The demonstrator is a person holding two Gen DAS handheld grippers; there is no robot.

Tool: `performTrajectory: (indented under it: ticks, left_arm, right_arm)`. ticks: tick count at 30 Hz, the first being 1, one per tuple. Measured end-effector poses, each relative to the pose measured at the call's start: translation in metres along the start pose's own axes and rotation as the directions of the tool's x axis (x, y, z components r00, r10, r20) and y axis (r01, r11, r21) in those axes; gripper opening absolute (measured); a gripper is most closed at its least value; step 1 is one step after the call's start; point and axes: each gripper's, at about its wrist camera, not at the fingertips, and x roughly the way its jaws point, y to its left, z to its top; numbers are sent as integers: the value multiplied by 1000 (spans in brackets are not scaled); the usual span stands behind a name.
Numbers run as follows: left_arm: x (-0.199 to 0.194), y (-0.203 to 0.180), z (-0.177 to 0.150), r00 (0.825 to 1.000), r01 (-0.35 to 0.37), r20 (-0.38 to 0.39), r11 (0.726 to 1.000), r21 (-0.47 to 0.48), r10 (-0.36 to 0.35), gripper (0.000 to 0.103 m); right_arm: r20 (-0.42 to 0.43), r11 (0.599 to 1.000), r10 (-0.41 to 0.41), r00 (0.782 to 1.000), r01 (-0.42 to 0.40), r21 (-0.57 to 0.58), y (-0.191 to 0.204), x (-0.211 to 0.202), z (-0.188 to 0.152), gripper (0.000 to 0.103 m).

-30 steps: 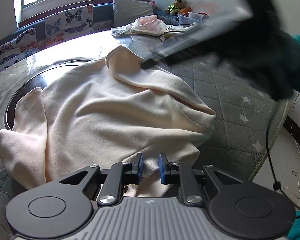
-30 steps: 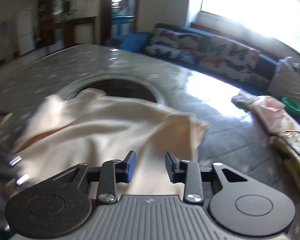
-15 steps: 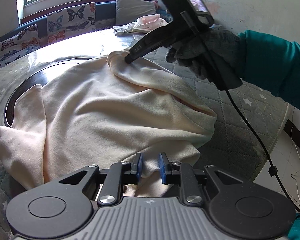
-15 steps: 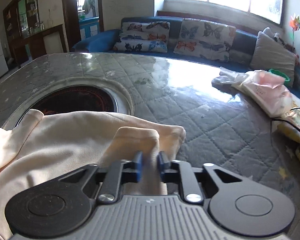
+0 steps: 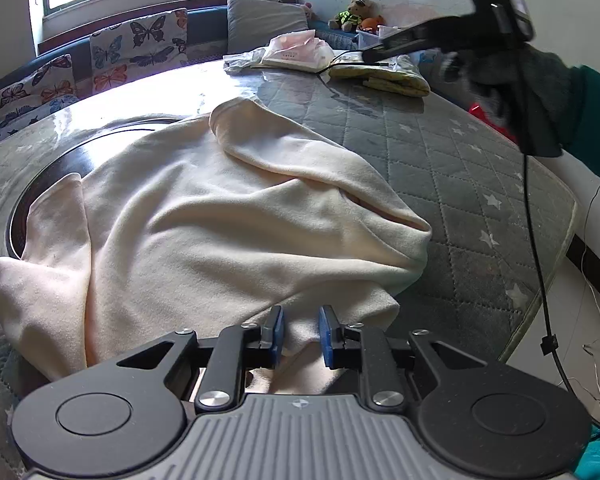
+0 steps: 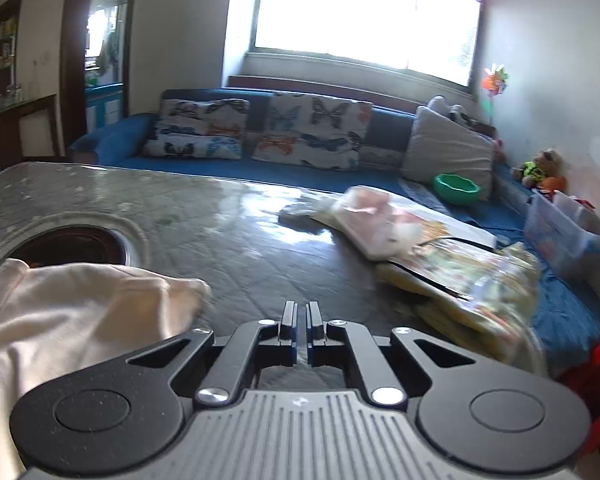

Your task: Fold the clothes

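Observation:
A cream garment (image 5: pixel 220 220) lies spread on the grey quilted table (image 5: pixel 460 168), one sleeve (image 5: pixel 280 148) folded across its body. My left gripper (image 5: pixel 300 336) is at its near edge, blue pads shut on a bunched fold of the hem. My right gripper (image 6: pixel 300 316) hangs above bare table to the right of the garment (image 6: pixel 60 312); its jaws are closing together with nothing between them. The left wrist view shows that right gripper (image 5: pixel 368 56) up high at the top right, held by a gloved hand (image 5: pixel 520 76).
A dark round inset (image 5: pixel 60 168) sits in the table under the garment's far left. Plastic packets (image 6: pixel 380 220) and a yellow bundle (image 6: pixel 460 272) lie at the far right. A black cable (image 5: pixel 536 240) hangs off the table's right edge. A sofa (image 6: pixel 260 136) runs behind.
The right gripper let go of the sleeve end, shut, and swung up and away to the right. The sleeve now lies across the garment. The left gripper kept still.

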Motion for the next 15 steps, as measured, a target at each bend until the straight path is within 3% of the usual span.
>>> performTrajectory:
  ticks: [7,9,13,15]
  left_arm:
    - [1,0,0,1000,1,1,1000,-6,-1,21]
    - [1,1,0,1000,1,1,1000,-7,-1,21]
    - [1,1,0,1000,3,-2,1000,-10,-3,22]
    - [2,1,1,1000,4,-3,1000,-12,-4,22]
  right_arm:
    - [-66,993,111,992,-108,41,14,21,-10,12]
    - [-77,988,151,985,-149,33,28,32,-10,21]
    - [-88,974,228,970,-226,32,54,53,-5,28]
    - [-95,966,259,961,-258,25,71,66,-1,39]
